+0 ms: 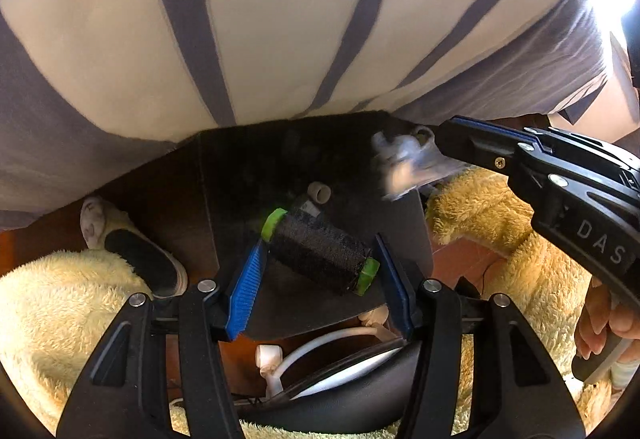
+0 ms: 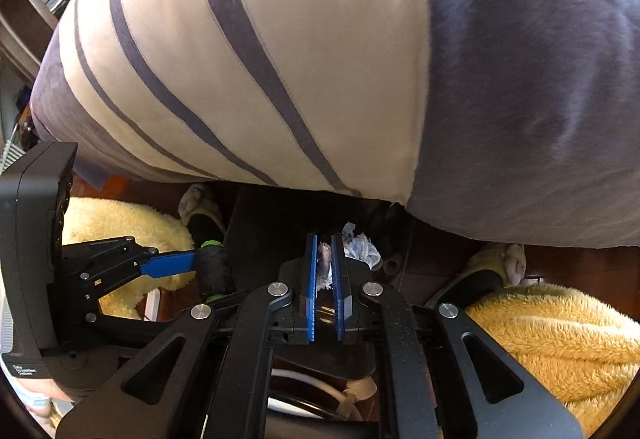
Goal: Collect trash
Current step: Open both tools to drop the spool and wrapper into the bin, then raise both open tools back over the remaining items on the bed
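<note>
Striped shirt [image 1: 280, 19] above, slipper [image 1: 132, 243] left, spool [image 1: 320, 251] in left tongs [image 1: 320, 281]

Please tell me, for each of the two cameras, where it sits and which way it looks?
Left wrist: on the left gripper, looking steeply down at a spool between its fingers; shirt, slipper, right gripper show.
Right wrist: on the right gripper, looking down at a wrapper pinched in its fingers; shirt, slipper show.
Shared: spool, wrapper, left gripper.
</note>
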Tool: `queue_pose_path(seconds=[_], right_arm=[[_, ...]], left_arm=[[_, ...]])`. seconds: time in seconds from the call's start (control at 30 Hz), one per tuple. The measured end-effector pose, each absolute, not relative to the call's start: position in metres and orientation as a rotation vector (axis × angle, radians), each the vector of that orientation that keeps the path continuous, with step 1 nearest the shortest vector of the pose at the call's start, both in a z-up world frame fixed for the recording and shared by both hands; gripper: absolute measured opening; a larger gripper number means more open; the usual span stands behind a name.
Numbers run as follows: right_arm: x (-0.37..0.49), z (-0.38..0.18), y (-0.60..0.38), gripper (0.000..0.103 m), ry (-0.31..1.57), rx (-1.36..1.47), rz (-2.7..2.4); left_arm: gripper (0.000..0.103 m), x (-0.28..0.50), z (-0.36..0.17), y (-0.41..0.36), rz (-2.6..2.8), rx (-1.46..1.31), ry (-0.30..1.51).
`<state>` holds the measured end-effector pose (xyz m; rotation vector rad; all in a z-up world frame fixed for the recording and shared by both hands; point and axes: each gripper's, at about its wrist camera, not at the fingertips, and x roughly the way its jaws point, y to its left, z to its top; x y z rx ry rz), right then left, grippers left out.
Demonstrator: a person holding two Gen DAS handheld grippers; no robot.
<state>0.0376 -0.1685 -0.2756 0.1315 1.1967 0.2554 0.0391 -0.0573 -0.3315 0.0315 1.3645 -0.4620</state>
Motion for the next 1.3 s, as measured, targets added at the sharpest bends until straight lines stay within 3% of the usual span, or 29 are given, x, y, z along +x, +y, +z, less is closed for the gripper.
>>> queue_pose_path(seconds=[0.2, 0.27, 0.33, 0.4, 0.43, 0.5, 0.73, 1.3], right_arm=[[0.047, -0.274, -0.172, 0.010, 1.217, 0.128, 0.253], [0.048, -0.271, -0.170, 0.022, 1.221, 0.122, 0.246], [0.049, -0.271, -0.170, 0.050, 1.217, 0.111, 0.239], [0.049, -0.267, -0.171, 0.060, 1.208, 0.096, 0.225], [0.049, -0.265, -0.172, 0.074, 1.207, 0.086, 0.213], [0.047, -0.261, -0.173, 0.085, 1.198, 0.039, 0.164], [0.038, -0.226, -0.189, 0.093, 1.114, 0.030, 0.108], [0.026, -0.121, -0.209, 0.097, 0.848, 0.007, 0.072]], left_arm=[[0.057, 0.042, -0.331, -0.055, -0.436, 0.015, 1.377], [0.066, 0.044, -0.330, -0.052, -0.425, 0.018, 1.369], [0.073, 0.044, -0.324, -0.049, -0.412, 0.021, 1.350], [0.082, 0.043, -0.316, -0.046, -0.397, 0.024, 1.323], [0.089, 0.043, -0.312, -0.045, -0.391, 0.024, 1.313], [0.095, 0.042, -0.304, -0.041, -0.377, 0.021, 1.292], [0.095, 0.035, -0.267, -0.028, -0.362, 0.027, 1.201], [0.095, 0.030, -0.152, -0.011, -0.315, 0.045, 0.938]])
